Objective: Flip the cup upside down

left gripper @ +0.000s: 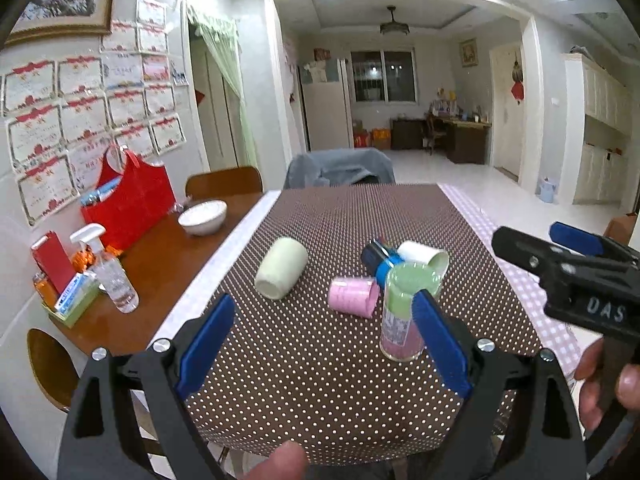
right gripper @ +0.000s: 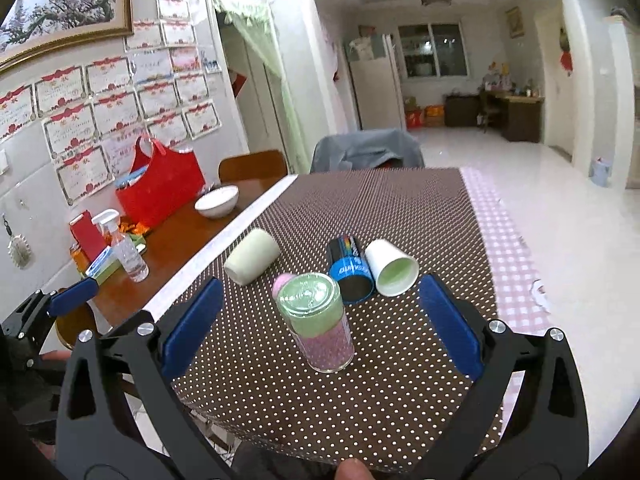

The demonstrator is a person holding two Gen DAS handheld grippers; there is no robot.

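Note:
A green and pink cup stands mouth down on the dotted brown cloth. A pale green cup, a pink cup, a black and blue cup and a white cup lie on their sides behind it. My left gripper is open and empty, its right pad beside the standing cup. My right gripper is open and empty, with the standing cup between its pads; it also shows in the left wrist view.
A white bowl, a red bag, a spray bottle and a small tray of items sit on the bare wood at the left. A chair with grey cloth stands at the far edge.

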